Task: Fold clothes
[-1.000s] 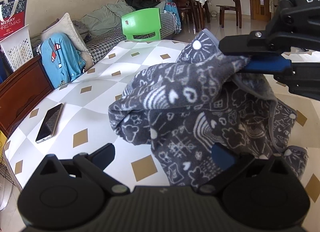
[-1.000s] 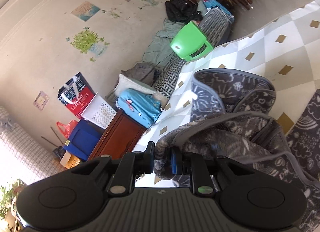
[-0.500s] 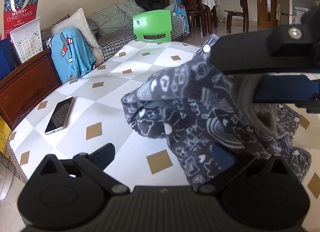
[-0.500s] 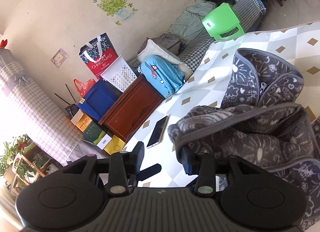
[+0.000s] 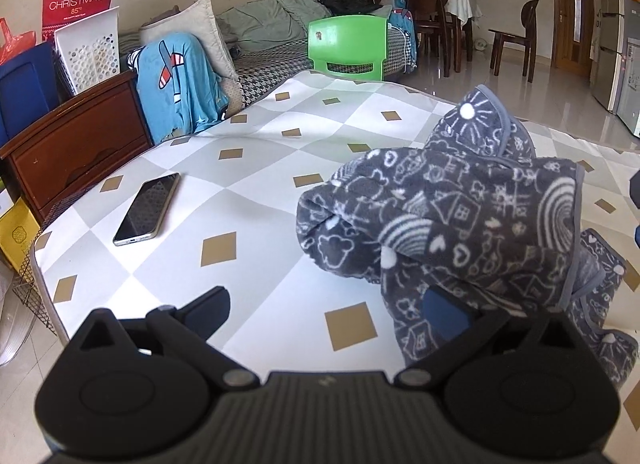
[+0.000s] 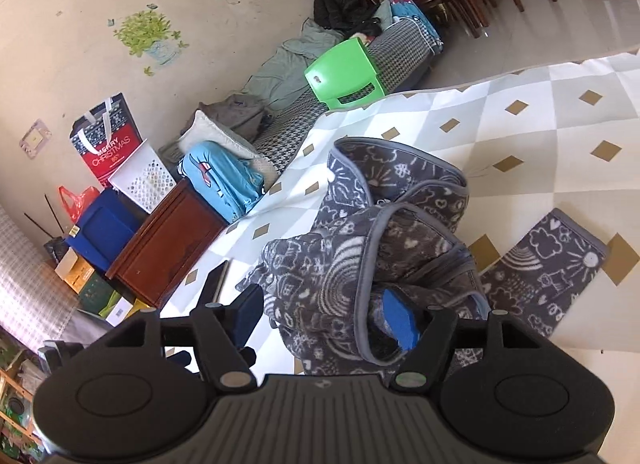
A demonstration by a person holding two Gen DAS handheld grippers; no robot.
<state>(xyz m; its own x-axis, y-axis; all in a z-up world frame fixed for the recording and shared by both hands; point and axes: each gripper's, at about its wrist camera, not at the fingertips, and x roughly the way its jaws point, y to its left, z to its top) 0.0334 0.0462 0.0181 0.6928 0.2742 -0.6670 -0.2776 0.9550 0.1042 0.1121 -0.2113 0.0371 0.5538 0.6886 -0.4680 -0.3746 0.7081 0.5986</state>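
Observation:
A dark grey fleece garment (image 5: 460, 216) with white doodles lies bunched on the checked tablecloth (image 5: 256, 168), right of centre in the left wrist view. My left gripper (image 5: 326, 310) is open wide; its right finger touches the garment's near edge and nothing lies between the pads. In the right wrist view the same garment (image 6: 360, 256) is heaped just ahead. My right gripper (image 6: 324, 316) has its jaws opening, with a loose fold of fleece between them and the blue pad (image 6: 400, 320) tucked inside a hem. A flat strip of the garment (image 6: 548, 264) lies to the right.
A phone (image 5: 146, 210) lies on the table to the left of the garment. Beyond the far table edge stand a green chair (image 5: 346, 46), a sofa with a blue garment (image 5: 180, 88) and a wooden cabinet (image 5: 76, 144).
The right gripper, shut on the fleece a second ago, has opened and drawn out of the left wrist view. The garment has sunk onto the table. The left gripper has pulled back a little.

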